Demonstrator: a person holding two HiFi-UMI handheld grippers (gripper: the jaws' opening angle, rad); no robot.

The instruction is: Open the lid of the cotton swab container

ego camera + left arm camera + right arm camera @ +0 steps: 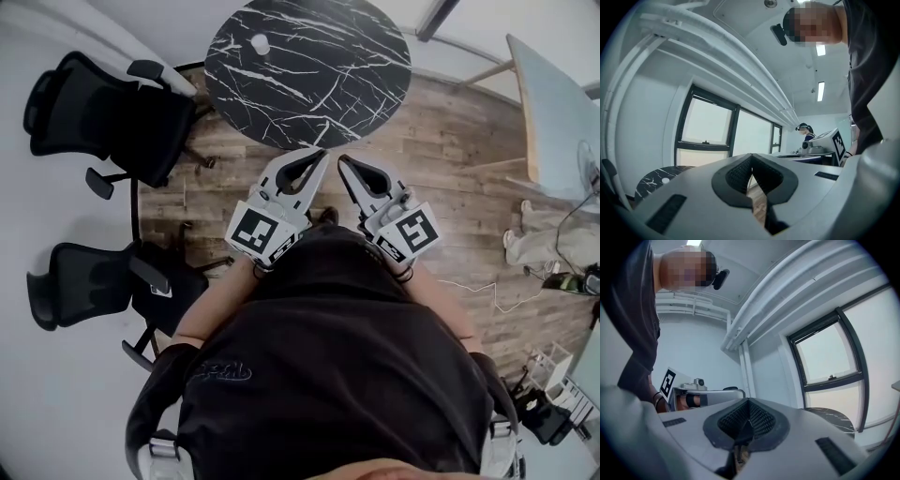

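A small white round container stands on the far left part of a round black marble table. In the head view my left gripper and right gripper are held side by side in front of my body, short of the table's near edge and pointing toward it. Both are shut with nothing between the jaws. The left gripper view shows its closed jaws and, low at the left, the marble table with a pale spot on it. In the right gripper view, the closed jaws fill the foreground.
Two black office chairs stand left of the table on a wooden floor. A pale table and cables lie at the right. Another person stands far off beside large windows.
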